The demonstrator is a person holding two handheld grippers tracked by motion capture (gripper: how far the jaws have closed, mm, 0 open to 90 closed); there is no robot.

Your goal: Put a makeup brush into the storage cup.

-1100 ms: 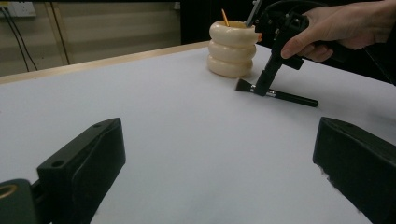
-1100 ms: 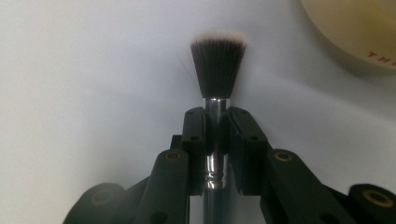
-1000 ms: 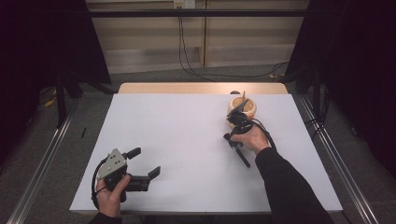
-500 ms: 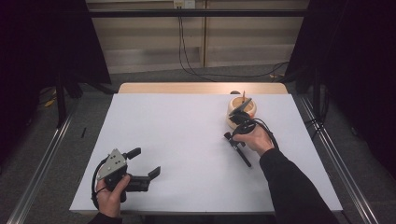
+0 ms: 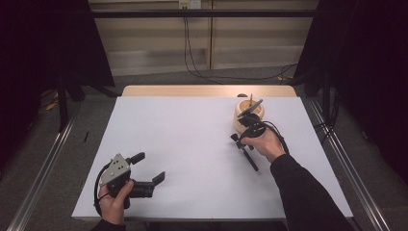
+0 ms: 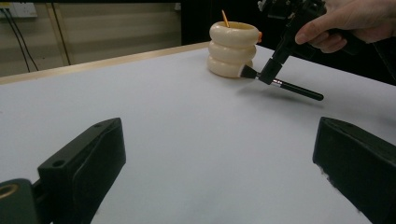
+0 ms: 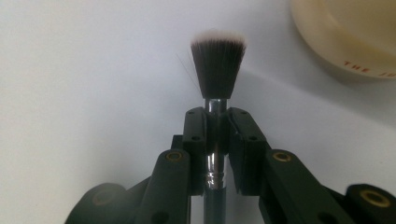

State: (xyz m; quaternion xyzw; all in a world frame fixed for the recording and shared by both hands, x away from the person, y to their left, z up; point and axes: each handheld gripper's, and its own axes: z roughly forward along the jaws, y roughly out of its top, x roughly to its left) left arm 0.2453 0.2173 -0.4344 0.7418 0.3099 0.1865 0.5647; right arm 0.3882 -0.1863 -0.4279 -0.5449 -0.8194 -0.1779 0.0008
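Note:
A makeup brush (image 5: 250, 161) with a black handle, silver ferrule and dark white-tipped bristles (image 7: 218, 65) hangs just above the white table. My right gripper (image 5: 236, 139) is shut on its ferrule, both pads pressing the metal (image 7: 217, 126). The bristle end points toward a cream ringed pot (image 5: 248, 116) close by, at the far right of the table. The left gripper view shows that pot (image 6: 232, 49) with the brush (image 6: 292, 87) tilted beside it. My left gripper (image 5: 149, 167) rests near the front left edge, open, with nothing between its jaws (image 6: 219, 135).
A thin orange stick (image 6: 225, 17) stands in the pot. The white table sheet (image 5: 192, 144) ends at a wooden strip (image 5: 192, 90) along the far edge. Metal rails (image 5: 337, 149) flank both sides, and cables hang on the back wall.

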